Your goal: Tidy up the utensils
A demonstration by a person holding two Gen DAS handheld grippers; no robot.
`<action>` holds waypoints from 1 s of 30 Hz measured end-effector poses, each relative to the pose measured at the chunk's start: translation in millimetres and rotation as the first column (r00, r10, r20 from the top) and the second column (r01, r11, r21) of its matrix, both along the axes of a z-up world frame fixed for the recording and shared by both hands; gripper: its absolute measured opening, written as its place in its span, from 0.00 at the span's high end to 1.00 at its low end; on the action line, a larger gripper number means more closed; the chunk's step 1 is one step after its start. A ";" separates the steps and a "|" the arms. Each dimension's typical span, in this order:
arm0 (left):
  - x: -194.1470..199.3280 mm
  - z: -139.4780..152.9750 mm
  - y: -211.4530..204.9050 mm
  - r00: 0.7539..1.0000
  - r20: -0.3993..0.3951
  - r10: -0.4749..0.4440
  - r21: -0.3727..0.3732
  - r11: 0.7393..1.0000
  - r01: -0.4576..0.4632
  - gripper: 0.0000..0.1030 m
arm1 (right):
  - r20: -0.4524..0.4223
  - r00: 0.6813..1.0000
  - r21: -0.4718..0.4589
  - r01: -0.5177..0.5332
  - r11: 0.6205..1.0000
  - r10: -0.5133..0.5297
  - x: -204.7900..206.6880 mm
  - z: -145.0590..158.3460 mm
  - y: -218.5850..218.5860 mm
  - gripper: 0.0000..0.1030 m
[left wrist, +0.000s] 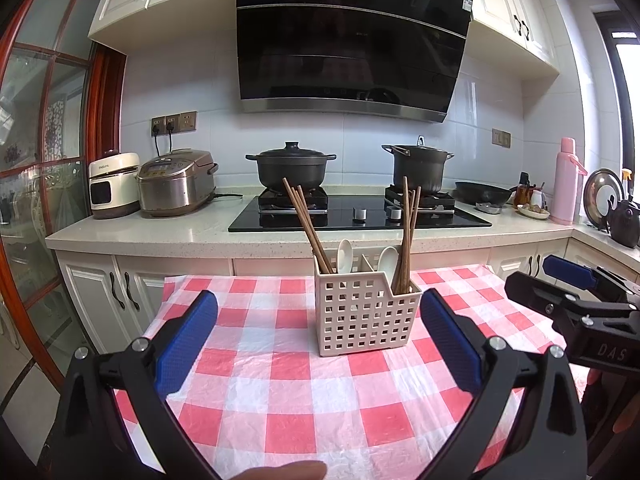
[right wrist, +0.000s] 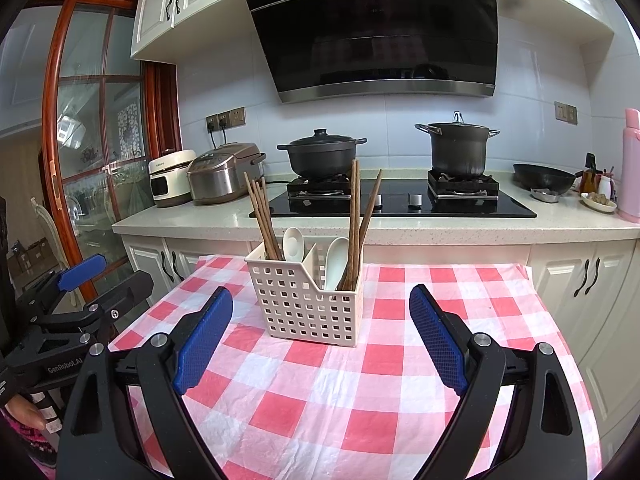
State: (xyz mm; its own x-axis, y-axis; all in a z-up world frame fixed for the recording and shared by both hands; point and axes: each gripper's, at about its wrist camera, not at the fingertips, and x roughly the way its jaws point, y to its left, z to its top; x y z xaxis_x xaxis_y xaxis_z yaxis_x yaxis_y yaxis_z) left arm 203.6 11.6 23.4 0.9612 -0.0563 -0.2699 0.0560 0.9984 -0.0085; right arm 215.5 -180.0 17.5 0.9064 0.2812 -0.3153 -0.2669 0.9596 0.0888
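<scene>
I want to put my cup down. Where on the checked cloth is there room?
The checked cloth is bare right of the white basket and in front of it, between basket and the two open tools. Left of the basket is a narrower strip. The basket itself is crowded with chopsticks and spoons.

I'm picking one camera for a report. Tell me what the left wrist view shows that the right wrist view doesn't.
Only the left wrist view: a round steel pan lid and a dark kettle at far right. Only the right wrist view: cardboard boxes behind the glass door. Both: the white perforated plastic utensil basket with brown wooden chopsticks and white spoons on the red-and-white checked tablecloth.
</scene>
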 end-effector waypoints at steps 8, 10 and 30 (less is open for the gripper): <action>0.0 0.5 -1.2 1.000 0.000 0.000 0.001 1.000 0.000 0.05 | -0.002 1.000 0.003 0.001 1.000 -0.001 0.7 0.5 -1.5 0.18; 0.1 0.5 -1.2 1.000 0.000 0.000 0.002 1.000 0.000 0.05 | -0.001 1.000 0.003 0.002 1.000 -0.002 0.7 0.4 -1.2 0.18; -1.1 -0.3 -0.6 1.000 0.009 0.001 0.005 1.000 -0.001 0.05 | 0.005 1.000 0.009 0.004 1.000 -0.005 -2.0 1.4 -3.3 0.18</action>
State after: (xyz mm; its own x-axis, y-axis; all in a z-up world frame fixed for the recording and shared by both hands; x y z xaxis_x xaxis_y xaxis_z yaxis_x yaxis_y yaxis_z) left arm 202.5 11.0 23.1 0.9636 -0.0537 -0.2620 0.0549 0.9985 -0.0028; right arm 213.5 -183.3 18.9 0.9092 0.2799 -0.3082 -0.2630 0.9600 0.0958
